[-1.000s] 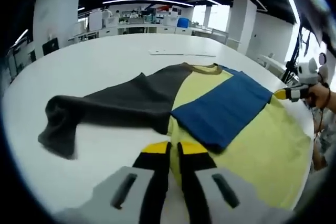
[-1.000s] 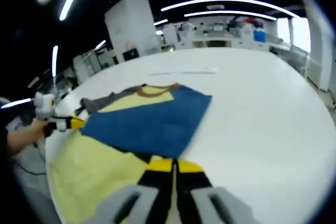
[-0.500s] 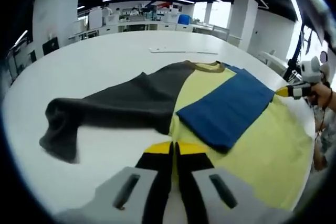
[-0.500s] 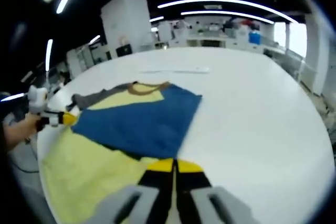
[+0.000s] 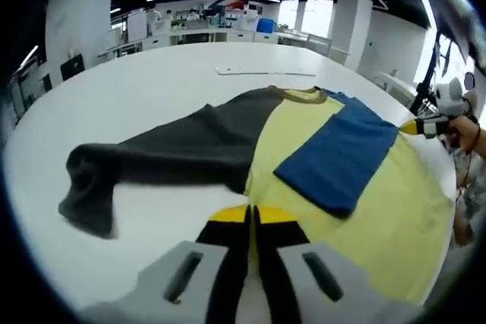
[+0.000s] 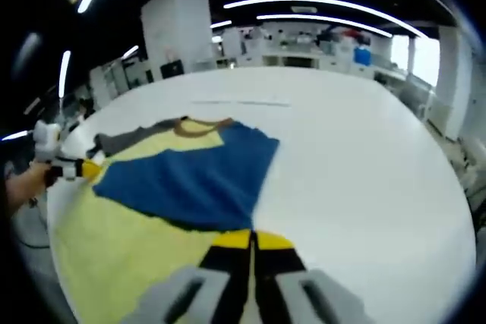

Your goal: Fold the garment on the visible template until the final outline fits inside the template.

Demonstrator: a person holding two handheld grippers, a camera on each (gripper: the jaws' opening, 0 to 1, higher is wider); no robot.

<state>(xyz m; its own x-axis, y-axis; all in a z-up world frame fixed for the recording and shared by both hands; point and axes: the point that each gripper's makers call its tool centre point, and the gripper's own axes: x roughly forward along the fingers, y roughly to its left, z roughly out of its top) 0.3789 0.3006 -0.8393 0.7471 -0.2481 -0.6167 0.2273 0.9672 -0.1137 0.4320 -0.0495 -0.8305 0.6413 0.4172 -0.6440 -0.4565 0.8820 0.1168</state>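
Lying beyond the garment (image 5: 304, 165), a white strip (image 5: 262, 72).

A broad white table (image 5: 152, 81) spreads across the middle of both views. Far up its surface, near upper centre, lies a thin pale strip (image 5: 262, 73), perhaps a sheet of paper or a ruler; too small to tell. Behind it, benches with equipment (image 6: 304, 49) line the top of the frame, among them a blue container (image 5: 264, 32). White pillars (image 6: 176, 32) stand upper left, and curved ceiling lights (image 6: 319, 4) arc overhead.
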